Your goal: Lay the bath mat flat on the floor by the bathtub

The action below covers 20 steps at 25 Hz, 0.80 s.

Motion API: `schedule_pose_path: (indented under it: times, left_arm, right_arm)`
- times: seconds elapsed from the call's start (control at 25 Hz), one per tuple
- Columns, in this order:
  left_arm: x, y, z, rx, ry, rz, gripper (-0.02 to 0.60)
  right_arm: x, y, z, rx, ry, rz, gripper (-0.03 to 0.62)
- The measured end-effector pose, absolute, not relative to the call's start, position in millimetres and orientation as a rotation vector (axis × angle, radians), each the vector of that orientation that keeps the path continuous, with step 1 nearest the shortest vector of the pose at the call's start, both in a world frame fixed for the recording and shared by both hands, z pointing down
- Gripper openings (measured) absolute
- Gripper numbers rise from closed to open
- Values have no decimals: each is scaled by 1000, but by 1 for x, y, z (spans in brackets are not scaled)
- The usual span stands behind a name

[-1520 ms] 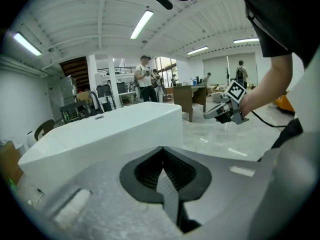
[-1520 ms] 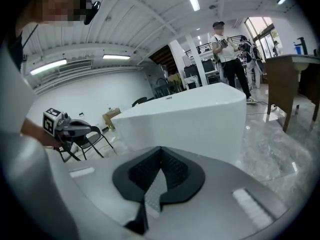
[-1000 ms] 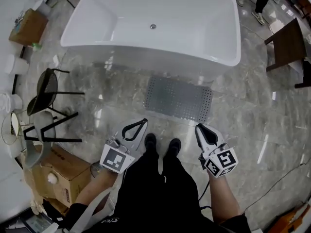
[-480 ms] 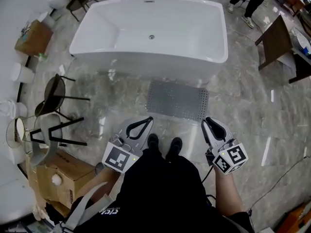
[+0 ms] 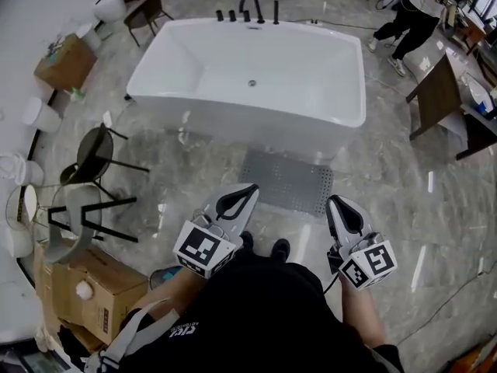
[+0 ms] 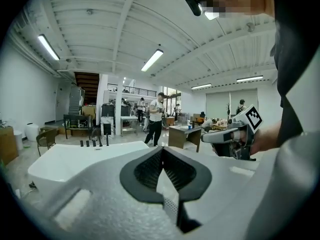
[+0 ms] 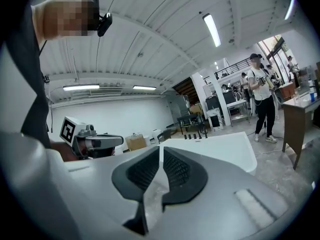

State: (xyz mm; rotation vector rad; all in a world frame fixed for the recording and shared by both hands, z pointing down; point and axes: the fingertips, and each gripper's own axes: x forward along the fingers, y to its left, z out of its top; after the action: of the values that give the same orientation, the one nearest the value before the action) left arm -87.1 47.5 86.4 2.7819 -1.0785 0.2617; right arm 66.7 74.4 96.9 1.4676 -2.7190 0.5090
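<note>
The left tongs (image 5: 253, 187) and right tongs (image 5: 333, 201) are held level in front of the person's body, each pointing toward 12 o'clock. The left tongs are closed tip to tip and grip nothing. The right tongs have just been closing; their tips are drawn together to a thin slit with nothing between them. The person's dark shoes (image 5: 280, 248) stand on the grey marble floor (image 5: 388, 185) between the two tongs.

At 8 o'clock sits a cardboard box (image 5: 97, 282), and at 9 to 10 o'clock two black-framed chairs (image 5: 92, 152) stand beside it.

Just past the shoes, at 12 o'clock, the grey perforated bath mat (image 5: 287, 181) lies flat on the floor. Its far edge runs along the near wall of the white bathtub (image 5: 233, 113), touching it or just short of it.

Black taps (image 5: 250, 8) stand at the tub's far rim. At 2 o'clock is a dark wooden worktop (image 5: 437, 93), and beyond it a person in dark trousers (image 5: 410, 15).
</note>
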Motion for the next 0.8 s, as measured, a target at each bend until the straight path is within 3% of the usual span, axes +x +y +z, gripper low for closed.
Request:
schedule_pose_path:
  times: [0.28, 0.52, 0.8]
  left_arm:
    - [-120, 32, 49, 2799, -1126, 224, 6]
    - [-157, 8, 6, 2784, -1271, 105, 6]
    - [-176, 10, 17, 2736, -1312, 88, 6]
  right_arm:
    - [16, 61, 61, 1458, -2798, 450, -5]
    - [9, 49, 46, 1447, -2761, 329, -5]
    - [7, 49, 37, 1468, -2757, 269, -5]
